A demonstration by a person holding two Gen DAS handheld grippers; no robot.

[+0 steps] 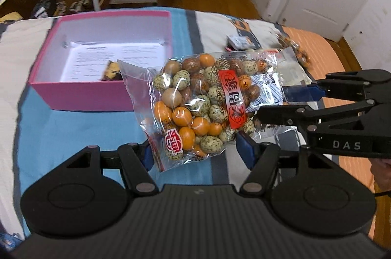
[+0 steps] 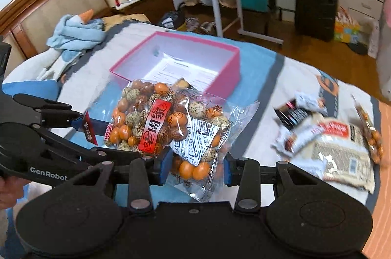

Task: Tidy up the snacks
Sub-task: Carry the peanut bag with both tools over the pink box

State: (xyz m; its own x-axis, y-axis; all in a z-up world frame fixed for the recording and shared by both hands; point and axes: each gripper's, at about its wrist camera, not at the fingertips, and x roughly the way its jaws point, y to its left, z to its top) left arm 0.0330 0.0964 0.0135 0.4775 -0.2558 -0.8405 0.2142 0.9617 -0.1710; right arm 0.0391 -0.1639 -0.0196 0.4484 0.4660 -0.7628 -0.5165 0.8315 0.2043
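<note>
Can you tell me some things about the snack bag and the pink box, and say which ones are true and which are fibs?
1. The clear plastic bag of orange and speckled round snacks is held by both the left gripper and the right gripper. True.
2. The pink cardboard box has its lid on. False: it is open, with a printed paper sheet inside.
3. The snack bag lies inside the box. False: it is held in front of it.
4. More snack packets lie on the bed. True.

I see a glossy clear plastic snack bag (image 1: 205,100). Pink box (image 1: 80,92) looks matt cardboard, printed paper (image 1: 114,58) inside.
</note>
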